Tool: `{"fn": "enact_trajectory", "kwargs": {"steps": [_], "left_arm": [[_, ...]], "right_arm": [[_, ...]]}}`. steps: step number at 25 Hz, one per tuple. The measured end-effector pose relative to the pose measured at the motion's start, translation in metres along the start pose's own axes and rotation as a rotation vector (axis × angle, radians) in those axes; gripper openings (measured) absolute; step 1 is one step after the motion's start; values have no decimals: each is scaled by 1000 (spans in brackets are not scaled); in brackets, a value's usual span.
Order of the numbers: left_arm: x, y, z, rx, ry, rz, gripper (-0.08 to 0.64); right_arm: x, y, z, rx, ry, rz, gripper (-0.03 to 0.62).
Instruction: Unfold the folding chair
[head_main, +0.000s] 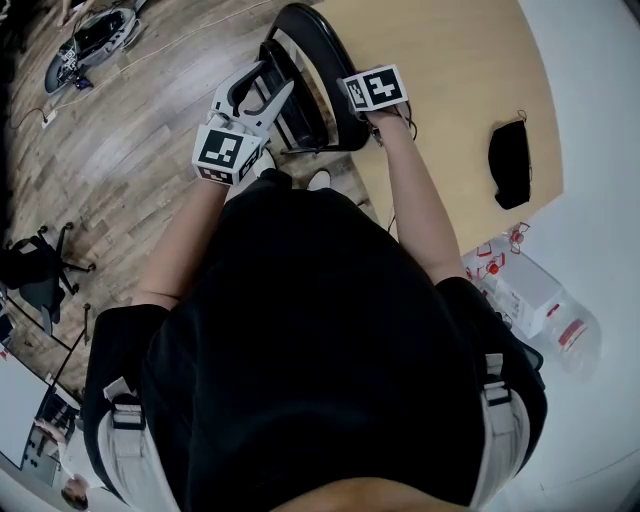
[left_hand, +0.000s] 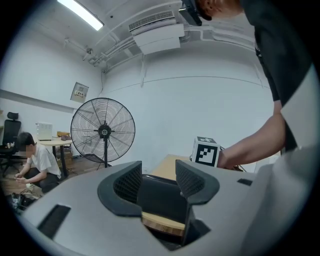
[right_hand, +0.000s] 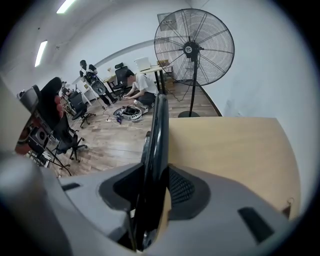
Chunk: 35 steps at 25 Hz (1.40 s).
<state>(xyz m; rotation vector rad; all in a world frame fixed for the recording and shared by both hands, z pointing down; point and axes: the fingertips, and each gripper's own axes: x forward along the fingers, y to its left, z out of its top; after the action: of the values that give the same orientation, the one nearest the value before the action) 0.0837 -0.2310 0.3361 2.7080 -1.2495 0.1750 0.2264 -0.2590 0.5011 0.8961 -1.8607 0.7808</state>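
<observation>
The black folding chair (head_main: 318, 62) stands folded against the edge of a wooden table (head_main: 455, 70). My left gripper (head_main: 270, 90) reaches toward the chair from the left at about level. In the left gripper view its jaws (left_hand: 157, 182) are shut on a black part of the chair (left_hand: 161, 197) that fills the gap between them. My right gripper (right_hand: 152, 192) points steeply down over the chair's top. Its pads clamp the thin black upper edge (right_hand: 159, 135), which runs away between them. In the head view only its marker cube (head_main: 375, 88) shows; the jaws are hidden beneath it.
A black pouch (head_main: 510, 160) lies on the table at the right. Clear plastic packages (head_main: 525, 295) sit below it. A large pedestal fan (right_hand: 194, 47) stands past the table. A person (left_hand: 35, 160) sits on the wooden floor near gear (head_main: 90, 40). An office chair (head_main: 40, 270) stands at the left.
</observation>
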Motion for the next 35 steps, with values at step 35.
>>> {"fn": "enact_trajectory", "kwargs": {"steps": [35], "left_arm": [[-104,-25,-33,-45,31,314,199]], "right_arm": [[-3,70,6,-108,-73,39,147]]}}
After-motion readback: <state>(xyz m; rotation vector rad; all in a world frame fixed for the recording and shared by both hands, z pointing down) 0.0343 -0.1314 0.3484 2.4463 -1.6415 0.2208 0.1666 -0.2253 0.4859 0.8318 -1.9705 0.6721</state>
